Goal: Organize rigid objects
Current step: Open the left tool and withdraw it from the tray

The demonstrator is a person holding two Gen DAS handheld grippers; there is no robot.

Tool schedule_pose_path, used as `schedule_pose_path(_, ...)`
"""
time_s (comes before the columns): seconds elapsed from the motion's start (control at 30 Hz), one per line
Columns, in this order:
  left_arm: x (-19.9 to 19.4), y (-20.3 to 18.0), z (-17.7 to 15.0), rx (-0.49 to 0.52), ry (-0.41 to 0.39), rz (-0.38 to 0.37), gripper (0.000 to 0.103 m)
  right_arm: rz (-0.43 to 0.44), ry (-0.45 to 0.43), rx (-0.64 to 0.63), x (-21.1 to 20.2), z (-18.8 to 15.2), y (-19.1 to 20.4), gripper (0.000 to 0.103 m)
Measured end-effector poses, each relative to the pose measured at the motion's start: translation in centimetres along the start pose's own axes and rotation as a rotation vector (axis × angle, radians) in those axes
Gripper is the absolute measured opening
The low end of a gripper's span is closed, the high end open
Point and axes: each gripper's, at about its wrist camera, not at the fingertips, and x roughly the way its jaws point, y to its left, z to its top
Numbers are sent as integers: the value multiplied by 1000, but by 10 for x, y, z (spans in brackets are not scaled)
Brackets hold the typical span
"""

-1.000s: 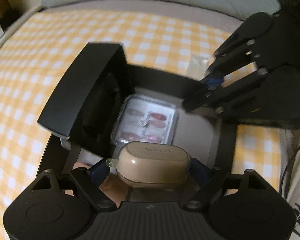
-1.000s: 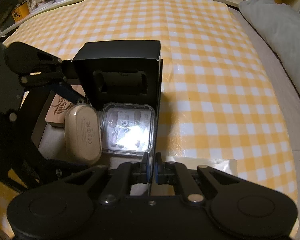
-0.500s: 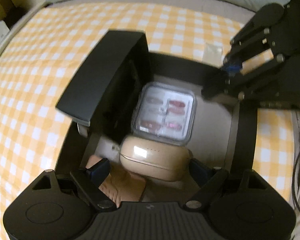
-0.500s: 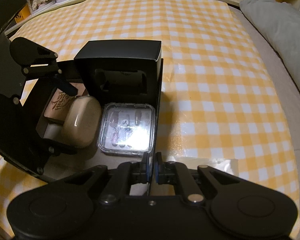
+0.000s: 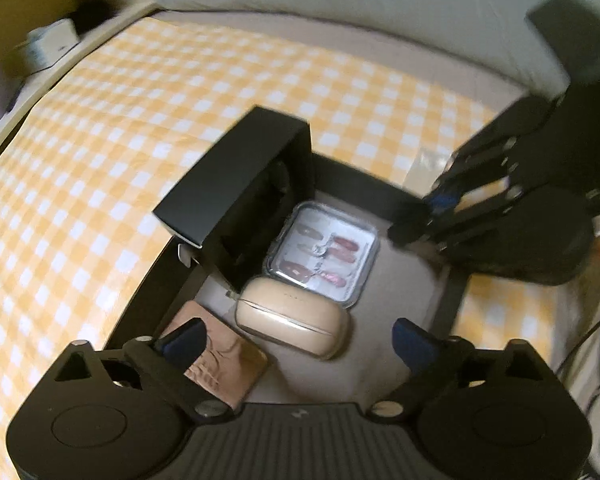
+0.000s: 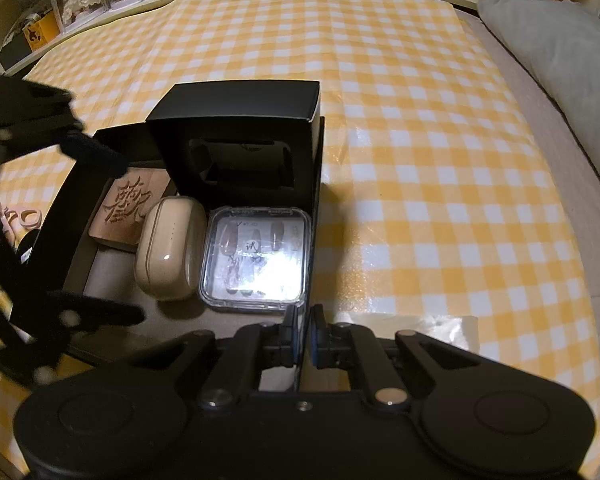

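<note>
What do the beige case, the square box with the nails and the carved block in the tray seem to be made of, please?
Beige case: probably smooth, semi-gloss plastic; it shows a small bright highlight and a fine seam.
Square box: clear hard plastic, likely acrylic; its contents show through and the lid glares.
Carved block: looks like matte brown wood with cut characters, though moulded resin is possible.

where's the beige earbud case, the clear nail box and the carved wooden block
beige earbud case (image 6: 168, 252), right wrist view, middle of its rounded lid
clear nail box (image 6: 256, 258), right wrist view, centre of its transparent lid
carved wooden block (image 6: 128, 206), right wrist view, on the carved character
</note>
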Motion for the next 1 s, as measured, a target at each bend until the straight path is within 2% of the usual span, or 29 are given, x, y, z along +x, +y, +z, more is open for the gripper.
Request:
schedule_pose_path(0.23, -44, -6, -22, -142, -146, -12, 103, 5, -2, 15, 0, 0, 2, 7)
schedule_pose_path(0.57, -92, -18, -64, -381, -283, 43, 103, 0, 5, 24, 2, 1, 3, 7)
schedule_pose_path(0.77, -117, -13, -93, -515, -341, 120, 103, -14, 5, 18, 6, 2, 5, 6)
schedule_pose_path(1.0, -133, 17, -132, -690, -331, 248, 103, -18, -20, 29, 5, 4, 4, 6)
